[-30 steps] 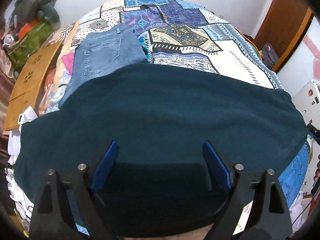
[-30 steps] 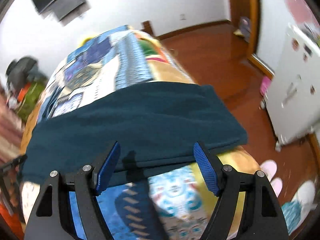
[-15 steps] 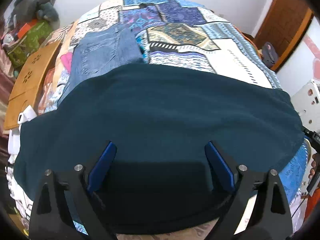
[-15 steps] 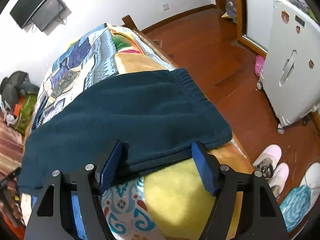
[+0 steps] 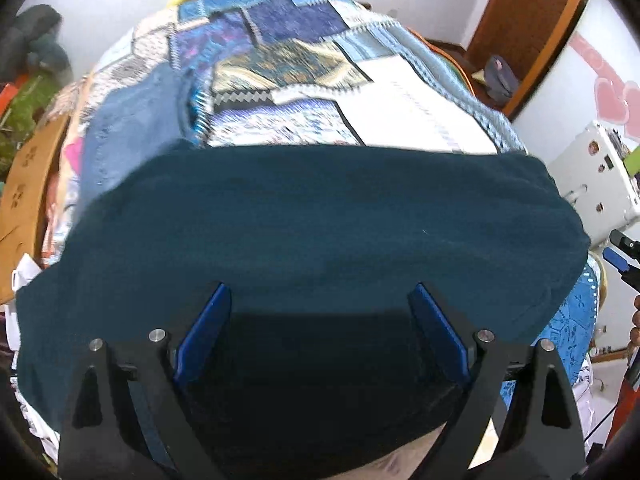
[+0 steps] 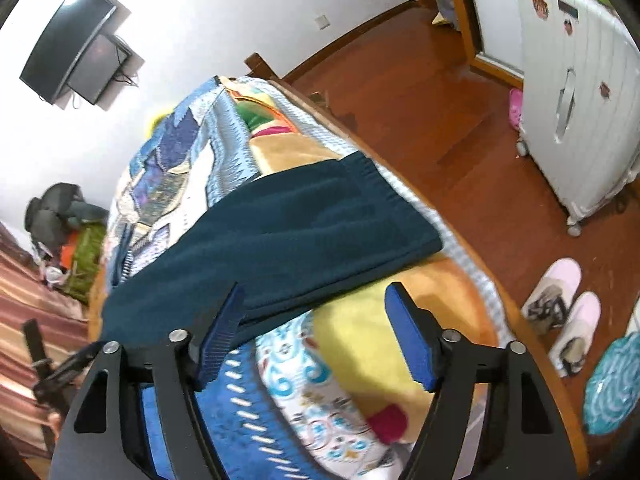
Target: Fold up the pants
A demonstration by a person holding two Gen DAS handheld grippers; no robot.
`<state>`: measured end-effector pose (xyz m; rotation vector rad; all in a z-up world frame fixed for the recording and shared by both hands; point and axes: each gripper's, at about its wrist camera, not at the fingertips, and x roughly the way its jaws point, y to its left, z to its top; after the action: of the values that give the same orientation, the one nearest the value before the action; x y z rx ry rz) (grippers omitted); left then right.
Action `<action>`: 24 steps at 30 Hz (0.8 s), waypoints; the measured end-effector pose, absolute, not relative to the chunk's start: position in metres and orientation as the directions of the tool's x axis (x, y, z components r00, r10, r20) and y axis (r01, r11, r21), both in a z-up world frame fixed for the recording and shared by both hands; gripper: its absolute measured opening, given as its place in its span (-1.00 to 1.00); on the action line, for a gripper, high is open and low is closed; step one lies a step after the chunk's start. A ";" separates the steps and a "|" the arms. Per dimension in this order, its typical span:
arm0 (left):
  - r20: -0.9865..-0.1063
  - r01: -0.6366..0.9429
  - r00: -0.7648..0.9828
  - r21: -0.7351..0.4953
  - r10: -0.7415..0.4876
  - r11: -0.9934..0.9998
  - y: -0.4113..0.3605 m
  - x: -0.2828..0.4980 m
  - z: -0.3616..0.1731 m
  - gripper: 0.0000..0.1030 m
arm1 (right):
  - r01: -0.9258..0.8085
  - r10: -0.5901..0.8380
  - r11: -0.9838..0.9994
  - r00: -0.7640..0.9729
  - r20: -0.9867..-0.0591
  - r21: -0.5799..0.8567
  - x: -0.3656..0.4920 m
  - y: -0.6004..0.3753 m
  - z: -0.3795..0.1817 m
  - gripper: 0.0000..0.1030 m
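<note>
The dark teal pants [image 5: 320, 232] lie flat across the near end of the bed, folded lengthwise. My left gripper [image 5: 318, 312] is open and empty, hovering just above the pants' near edge. In the right wrist view the pants [image 6: 280, 236] run from the elastic waistband at the bed's right side toward the left. My right gripper [image 6: 316, 304] is open and empty, above the pants' near edge and the bedding beside it. The right gripper also shows at the right edge of the left wrist view [image 5: 622, 258].
A patchwork bedspread [image 5: 304, 80] covers the bed. Folded blue jeans [image 5: 132, 124] lie at the far left of it. A wooden board [image 5: 28, 176] leans at the left. A white suitcase [image 6: 576, 92] and pink slippers [image 6: 560, 304] stand on the wooden floor at the right.
The right gripper has swung right and pulled back toward the waistband end. The left gripper has drawn back slightly over the pants. Both stayed open.
</note>
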<state>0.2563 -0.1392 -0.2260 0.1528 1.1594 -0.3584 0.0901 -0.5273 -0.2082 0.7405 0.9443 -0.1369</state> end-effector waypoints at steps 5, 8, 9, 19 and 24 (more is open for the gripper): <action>-0.911 0.386 0.367 -0.032 -0.185 0.922 -0.155 0.251 -0.229 0.88 | 0.432 0.227 0.734 0.571 -0.789 0.524 0.104 -0.520 -0.233 0.39; -0.913 0.390 0.364 -0.030 -0.184 0.920 -0.158 0.252 -0.229 0.88 | 0.444 0.250 0.709 0.568 -0.785 0.547 0.115 -0.524 -0.245 0.42; -0.913 0.390 0.364 -0.030 -0.184 0.920 -0.158 0.252 -0.229 0.88 | 0.446 0.253 0.706 0.567 -0.784 0.550 0.118 -0.526 -0.248 0.42; -0.906 0.368 0.373 -0.054 -0.200 0.928 -0.156 0.252 -0.227 0.88 | 0.488 0.220 0.652 0.611 -0.761 0.580 0.128 -0.547 -0.252 -0.29; -0.897 0.354 0.384 -0.076 -0.219 0.932 -0.149 0.252 -0.218 0.87 | 0.472 0.131 0.697 0.656 -0.744 0.540 0.125 -0.548 -0.229 -0.68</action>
<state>0.2525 -0.1489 -0.2185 0.1363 1.1196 -0.3667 0.1248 -0.5477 -0.2289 0.7969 0.8533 -0.2183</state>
